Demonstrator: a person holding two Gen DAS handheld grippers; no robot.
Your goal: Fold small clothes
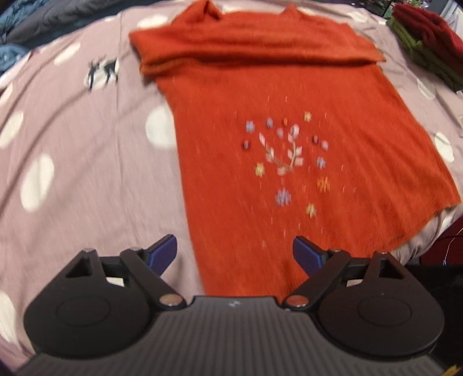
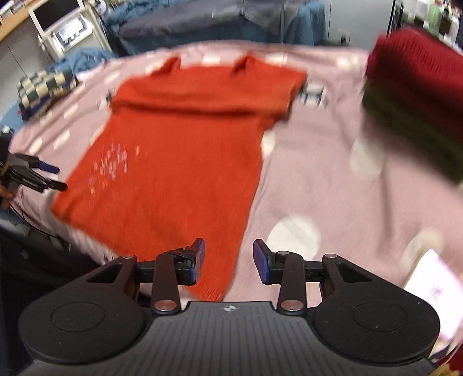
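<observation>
An orange top (image 1: 289, 138) lay flat on a mauve bedsheet (image 1: 86, 162) printed with white spots and a small deer (image 1: 102, 71). Its far part was folded back over the body into a thick band across the width, with two small points of cloth sticking up at the far edge. Pale embroidered flowers (image 1: 286, 162) sat in the middle of the body. The near hem reached the near edge of the bed.

The left gripper (image 1: 235, 256) hung above the near hem, its blue pads (image 1: 163, 254) spread wide with nothing between them; the cloth showed below, between the fingers, and no pad pressed on it. In the right wrist view this same gripper (image 2: 53, 176) appeared small at the far left, just beside the top's left edge.

The right gripper (image 2: 228, 260) hung over the top's near right corner. Its jaws stood apart and empty, the left pad (image 2: 199, 259) over the orange cloth and the right pad over bare sheet.

On the right of the bed, well apart from the top, sat a stack (image 2: 416, 95) of folded clothes, dark red over olive green. A white sheet of paper (image 2: 434, 289) lay near the right edge. Blue and grey bedding (image 2: 202, 26) was heaped beyond the far side, and a checked cloth (image 2: 43, 89) lay at the far left. Both views were blurred.
</observation>
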